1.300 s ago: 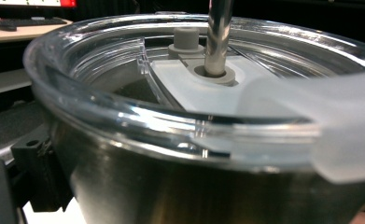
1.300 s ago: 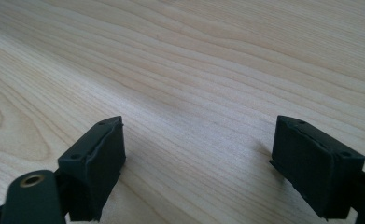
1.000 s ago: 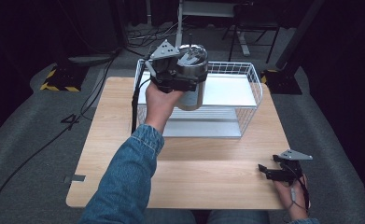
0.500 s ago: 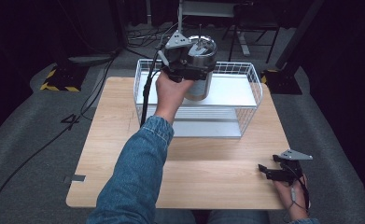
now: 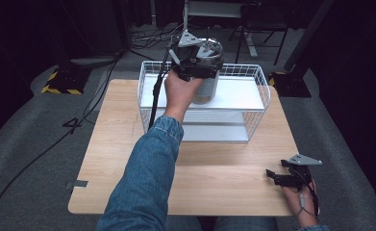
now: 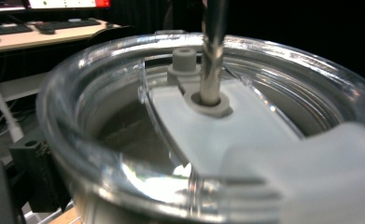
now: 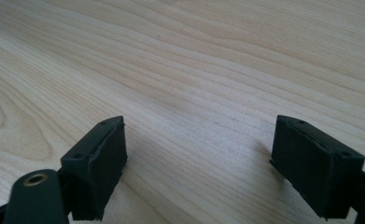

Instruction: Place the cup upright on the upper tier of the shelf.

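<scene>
Room: dark studio floor with cables around a pale wooden tabletop (image 5: 128, 144).
Basket: a white wire basket (image 5: 261, 103) stands at the far side of the tabletop, with a white shelf panel (image 5: 243, 94) inside it.
Task thing: a steel tumbler (image 5: 206, 91) with a clear lid (image 6: 245, 135) and a straw (image 6: 213, 46) through the lid's grommet.
Left hand-held gripper (image 5: 195, 60): clamped on the tumbler near its top; in the left gripper view the lid is right up against the camera.
Tumbler's place: held upright inside the basket's outline, over the white panel's left-middle part. Whether its base touches the panel, I cannot tell.
Just changed: a second ago the tumbler hangs at the basket's near-left corner; now it is further right and deeper in, with the left hand (image 5: 178, 91) reaching over the front rim.
Meaning: the carry looks nearly finished. What is probably left is to lower the tumbler flat onto the panel and release it.
Right hand-held gripper (image 5: 284, 178): rests on the tabletop's near right corner, well apart from the basket. Its jaws stand apart with bare wood between them, holding nothing, and its place matches the earlier frames.
Risk: the tall straw and heavy lid could tip the tumbler if it is let go tilted.
</scene>
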{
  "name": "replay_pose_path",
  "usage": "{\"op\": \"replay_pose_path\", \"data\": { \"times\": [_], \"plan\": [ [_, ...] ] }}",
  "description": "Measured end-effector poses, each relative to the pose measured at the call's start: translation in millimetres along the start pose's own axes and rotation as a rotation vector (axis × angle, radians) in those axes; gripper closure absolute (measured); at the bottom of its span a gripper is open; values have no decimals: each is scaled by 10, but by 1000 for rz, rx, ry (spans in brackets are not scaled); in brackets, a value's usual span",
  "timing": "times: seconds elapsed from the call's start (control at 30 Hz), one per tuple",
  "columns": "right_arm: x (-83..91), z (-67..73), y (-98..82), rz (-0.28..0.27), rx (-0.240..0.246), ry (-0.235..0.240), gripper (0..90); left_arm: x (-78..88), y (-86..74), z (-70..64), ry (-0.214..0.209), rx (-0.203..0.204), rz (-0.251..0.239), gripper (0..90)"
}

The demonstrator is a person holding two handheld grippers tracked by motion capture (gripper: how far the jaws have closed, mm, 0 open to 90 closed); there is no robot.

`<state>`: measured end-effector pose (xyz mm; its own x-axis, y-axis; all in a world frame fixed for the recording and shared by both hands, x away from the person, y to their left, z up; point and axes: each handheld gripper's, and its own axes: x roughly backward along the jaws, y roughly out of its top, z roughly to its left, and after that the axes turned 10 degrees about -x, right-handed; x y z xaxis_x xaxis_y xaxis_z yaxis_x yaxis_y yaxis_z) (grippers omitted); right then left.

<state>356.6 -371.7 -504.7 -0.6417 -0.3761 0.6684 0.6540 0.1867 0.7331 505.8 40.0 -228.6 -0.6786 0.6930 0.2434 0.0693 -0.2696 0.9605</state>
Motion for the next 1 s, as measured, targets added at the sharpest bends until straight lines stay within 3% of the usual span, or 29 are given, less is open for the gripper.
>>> {"op": "replay_pose_path", "data": {
  "times": [0.33, 0.57, 0.77, 1.0],
  "plan": [
    [0, 0, 0, 0, 0, 0, 187, -140, -50, -29, 11, -6, 38, 29],
    [0, 0, 0, 0, 1, 1, 188, -155, -50, -27, 19, -2, 43, 29],
    [0, 0, 0, 0, 1, 1, 188, -176, -41, -77, 31, -35, 58, 28],
    [2, 3, -1, 2, -2, 2, 190, -181, -45, -77, 33, -31, 61, 22]
  ]
}}
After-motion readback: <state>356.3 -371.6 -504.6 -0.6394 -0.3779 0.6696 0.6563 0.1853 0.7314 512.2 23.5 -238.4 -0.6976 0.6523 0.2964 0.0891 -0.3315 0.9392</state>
